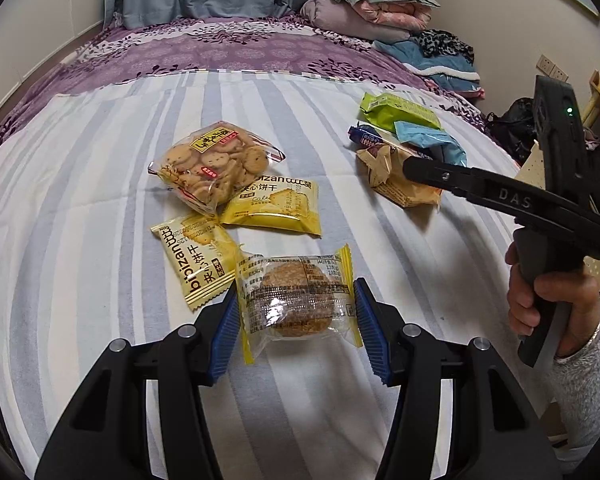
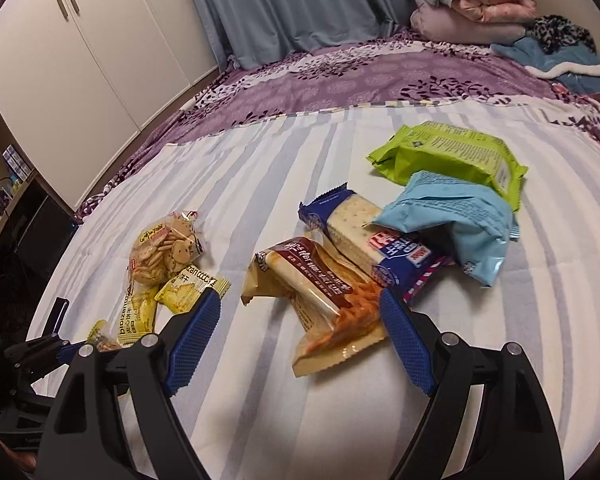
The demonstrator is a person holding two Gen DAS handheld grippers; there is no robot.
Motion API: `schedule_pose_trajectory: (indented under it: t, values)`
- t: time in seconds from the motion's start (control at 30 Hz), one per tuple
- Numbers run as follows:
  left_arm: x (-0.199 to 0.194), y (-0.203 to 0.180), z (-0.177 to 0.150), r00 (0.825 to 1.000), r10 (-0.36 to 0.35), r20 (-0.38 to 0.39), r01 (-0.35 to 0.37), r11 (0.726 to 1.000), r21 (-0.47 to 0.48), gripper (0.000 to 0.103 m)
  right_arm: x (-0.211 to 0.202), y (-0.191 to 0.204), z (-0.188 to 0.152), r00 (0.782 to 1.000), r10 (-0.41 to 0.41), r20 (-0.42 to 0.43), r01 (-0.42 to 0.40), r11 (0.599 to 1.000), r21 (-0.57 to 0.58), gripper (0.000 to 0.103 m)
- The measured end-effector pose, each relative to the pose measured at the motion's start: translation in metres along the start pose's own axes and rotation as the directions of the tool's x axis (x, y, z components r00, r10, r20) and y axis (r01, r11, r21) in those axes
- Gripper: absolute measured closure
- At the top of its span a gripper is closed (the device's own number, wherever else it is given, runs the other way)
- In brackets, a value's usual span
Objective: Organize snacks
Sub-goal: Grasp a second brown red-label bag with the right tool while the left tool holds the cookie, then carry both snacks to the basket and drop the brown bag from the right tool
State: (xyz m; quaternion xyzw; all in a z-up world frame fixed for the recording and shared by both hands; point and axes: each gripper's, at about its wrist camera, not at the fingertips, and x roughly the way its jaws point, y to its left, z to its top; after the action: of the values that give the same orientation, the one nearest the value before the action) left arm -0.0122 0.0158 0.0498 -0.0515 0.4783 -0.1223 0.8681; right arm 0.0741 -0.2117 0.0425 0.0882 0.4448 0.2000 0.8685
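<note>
Where the striped sheet [image 1: 80,200] covers the bed, open room runs wide on its near side and to the left of the snacks; its far edge meets a purple floral bedspread [image 1: 228,46], beyond which folded bedding [image 1: 364,4] is stacked by the wall.

Left tool [image 1: 296,322]: clamped on a clear-and-yellow wrapped round cake [image 1: 296,300], blue pads pressing the wrapper's two sides. Just beyond the cake lie two yellow cracker packets [image 1: 198,258], one touching its wrapper; a clear bag of small biscuits [image 1: 216,162] overlaps the farther packet.

Right tool [image 2: 300,322]: jaws apart, nothing gripped. Tan-and-brown packet [image 2: 324,300] lies between the open pads; the right pad sits against its edge. Behind it, overlapping: dark blue cracker pack [image 2: 360,226], light blue bag [image 2: 452,220], green bag [image 2: 452,152].

Clear strip of sheet separates the two groups. Person's hand [image 1: 552,300] in a fuzzy grey sleeve holds the right tool's handle.
</note>
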Motion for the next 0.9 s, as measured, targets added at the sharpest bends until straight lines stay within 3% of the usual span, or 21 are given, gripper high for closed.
schedule_pose_trajectory:
  t: [0.13, 0.17, 0.33, 0.73, 0.8, 0.9]
  values:
    - [-0.002, 0.006, 0.002, 1.000, -0.002, 0.006, 0.002, 1.000, -0.011, 0.047, -0.010, 0.010, -0.015, 0.985, 0.169, -0.045, -0.167, 0.985, 0.040, 0.021]
    - [-0.002, 0.007, 0.002, 1.000, -0.002, 0.008, 0.002, 1.000, -0.015, 0.047, -0.013, 0.012, -0.017, 0.983, 0.178, -0.040, -0.176, 0.984, 0.039, 0.021]
    - [-0.003, 0.011, 0.003, 1.000, 0.001, 0.010, -0.001, 1.000, -0.020, 0.047, -0.009, 0.008, -0.007, 0.998, 0.062, -0.014, -0.062, 0.998, 0.010, 0.021]
    - [-0.008, 0.020, 0.001, 1.000, 0.005, 0.017, -0.004, 0.999, -0.046, 0.047, 0.054, 0.019, 0.017, 0.995, -0.065, -0.079, 0.054, 0.990, -0.132, 0.022]
    - [-0.009, 0.022, 0.001, 1.000, 0.008, 0.017, -0.007, 0.999, -0.051, 0.047, 0.058, 0.025, 0.018, 0.993, -0.091, -0.076, 0.077, 0.983, -0.166, 0.026]
    - [-0.010, 0.023, 0.003, 1.000, 0.009, 0.019, -0.008, 0.999, -0.053, 0.047, 0.057, 0.025, 0.017, 0.991, -0.121, -0.065, 0.107, 0.977, -0.185, 0.043]
